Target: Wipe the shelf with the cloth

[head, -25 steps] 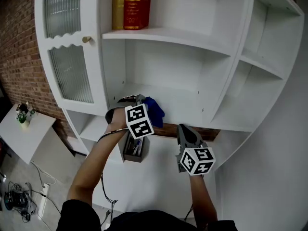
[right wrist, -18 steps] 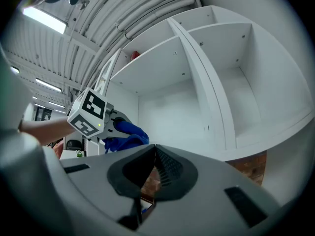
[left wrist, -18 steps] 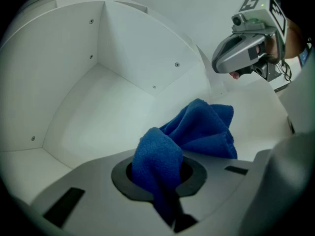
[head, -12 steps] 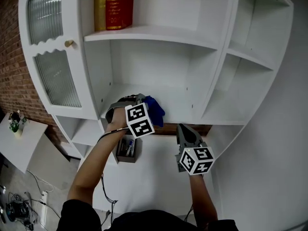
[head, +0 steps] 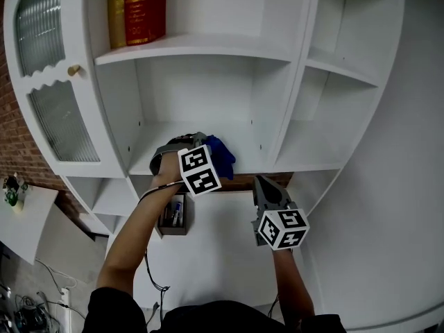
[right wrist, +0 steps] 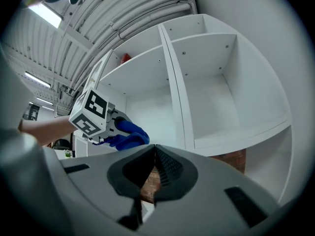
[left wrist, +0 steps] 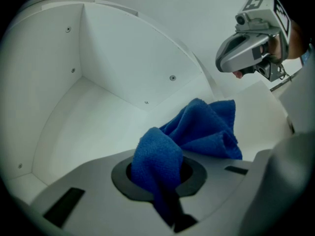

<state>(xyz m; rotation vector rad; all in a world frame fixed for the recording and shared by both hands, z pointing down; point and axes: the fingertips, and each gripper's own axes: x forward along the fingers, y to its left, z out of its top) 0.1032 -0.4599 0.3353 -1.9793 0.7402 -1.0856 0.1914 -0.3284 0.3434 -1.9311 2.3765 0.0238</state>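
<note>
Blue cloth [head: 220, 157] is pinched between the jaws of the left hand-held gripper [left wrist: 165, 203] and is held at the front edge of the white shelf [head: 173, 134], near the frame's centre. Whether it is touching the board cannot be told. The wiping is judged to be barely begun; next, the cloth would need to be pressed flat and swept across the board. The right hand-held gripper [right wrist: 153, 183] is held lower right, pressed together on nothing. Red and gold books [head: 137, 9] are seen upper left, a brick wall [head: 10, 155] at the left edge.
</note>
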